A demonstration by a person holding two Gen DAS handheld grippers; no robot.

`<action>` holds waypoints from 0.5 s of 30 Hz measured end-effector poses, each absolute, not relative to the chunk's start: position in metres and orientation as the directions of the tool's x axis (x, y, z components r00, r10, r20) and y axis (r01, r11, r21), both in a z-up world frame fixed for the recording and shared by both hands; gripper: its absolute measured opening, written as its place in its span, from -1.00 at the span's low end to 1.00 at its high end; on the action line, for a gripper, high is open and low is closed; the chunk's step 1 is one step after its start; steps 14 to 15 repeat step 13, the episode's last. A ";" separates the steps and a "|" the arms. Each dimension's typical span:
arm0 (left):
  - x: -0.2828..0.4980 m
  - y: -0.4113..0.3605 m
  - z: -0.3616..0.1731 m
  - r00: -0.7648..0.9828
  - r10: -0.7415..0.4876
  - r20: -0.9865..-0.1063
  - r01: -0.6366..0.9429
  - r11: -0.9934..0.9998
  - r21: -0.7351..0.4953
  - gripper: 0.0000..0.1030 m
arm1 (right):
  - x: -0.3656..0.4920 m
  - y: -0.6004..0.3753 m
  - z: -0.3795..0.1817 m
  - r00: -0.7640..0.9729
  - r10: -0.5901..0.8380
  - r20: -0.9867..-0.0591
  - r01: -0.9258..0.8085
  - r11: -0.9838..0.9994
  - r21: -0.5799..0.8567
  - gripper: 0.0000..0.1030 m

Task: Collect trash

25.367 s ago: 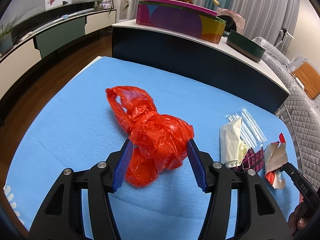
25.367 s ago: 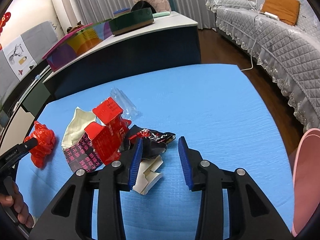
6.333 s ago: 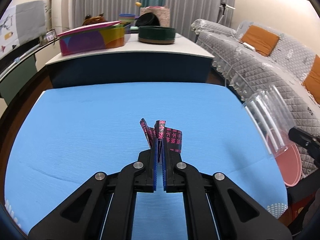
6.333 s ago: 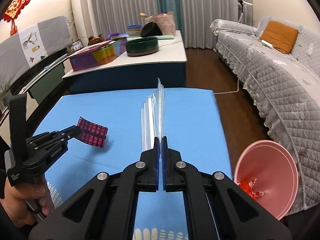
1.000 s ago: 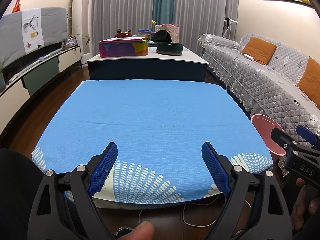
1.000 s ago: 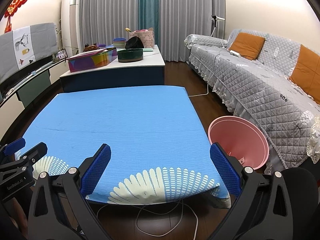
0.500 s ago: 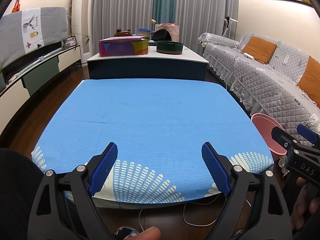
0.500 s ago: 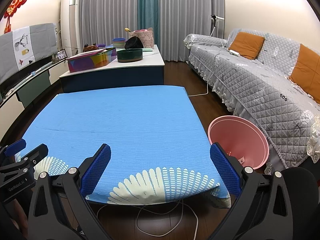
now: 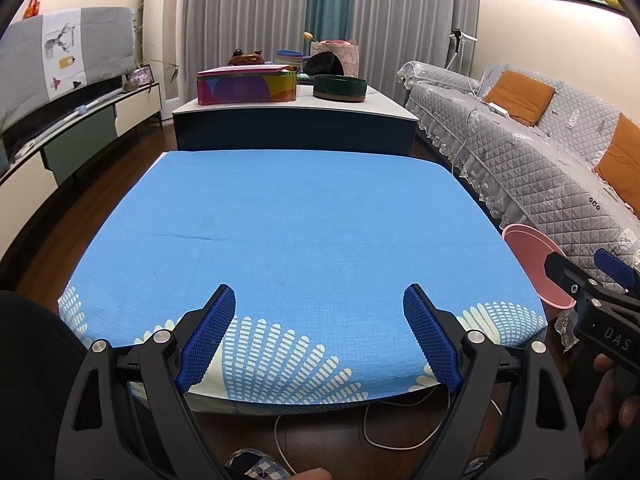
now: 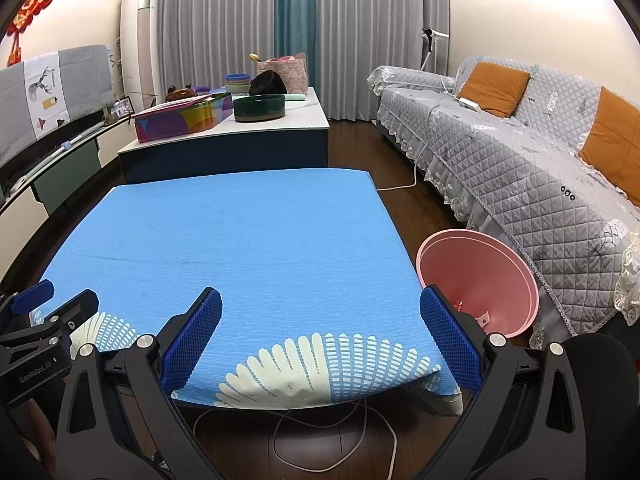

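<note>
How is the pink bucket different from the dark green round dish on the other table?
The pink bucket sits on the floor beside the blue table, tipped over toward the camera; the green dish sits level on the white-topped table farther back. The bucket is tall and flares wide at its mouth; the dish is low and flat. The bucket holds a few scraps; what the dish holds cannot be seen. Both are round.

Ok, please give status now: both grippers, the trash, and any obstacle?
Left gripper open, empty. Right gripper open, empty. Trash scraps in round pink plastic bin. Nothing blocking.
</note>
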State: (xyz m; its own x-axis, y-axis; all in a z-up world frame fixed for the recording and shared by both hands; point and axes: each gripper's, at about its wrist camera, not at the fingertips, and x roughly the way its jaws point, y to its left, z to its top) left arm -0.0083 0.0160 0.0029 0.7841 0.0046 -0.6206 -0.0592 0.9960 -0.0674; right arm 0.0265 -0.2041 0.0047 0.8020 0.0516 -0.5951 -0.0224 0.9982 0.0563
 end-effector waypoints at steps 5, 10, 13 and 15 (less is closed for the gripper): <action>-0.007 0.015 0.001 0.783 -0.003 -0.622 -0.051 0.996 -0.069 0.62 | 0.026 -0.204 0.005 0.802 0.051 -0.595 -0.021 0.998 0.057 0.90; -0.006 0.015 -0.001 0.773 0.006 -0.635 -0.059 0.996 -0.063 0.62 | 0.027 -0.204 0.005 0.802 0.051 -0.596 -0.022 0.998 0.056 0.90; -0.006 0.014 -0.002 0.771 0.008 -0.636 -0.061 0.996 -0.062 0.62 | 0.027 -0.204 0.005 0.801 0.051 -0.596 -0.022 0.998 0.056 0.90; -0.006 0.014 -0.002 0.771 0.008 -0.636 -0.061 0.996 -0.062 0.62 | 0.027 -0.204 0.005 0.801 0.051 -0.596 -0.022 0.998 0.056 0.90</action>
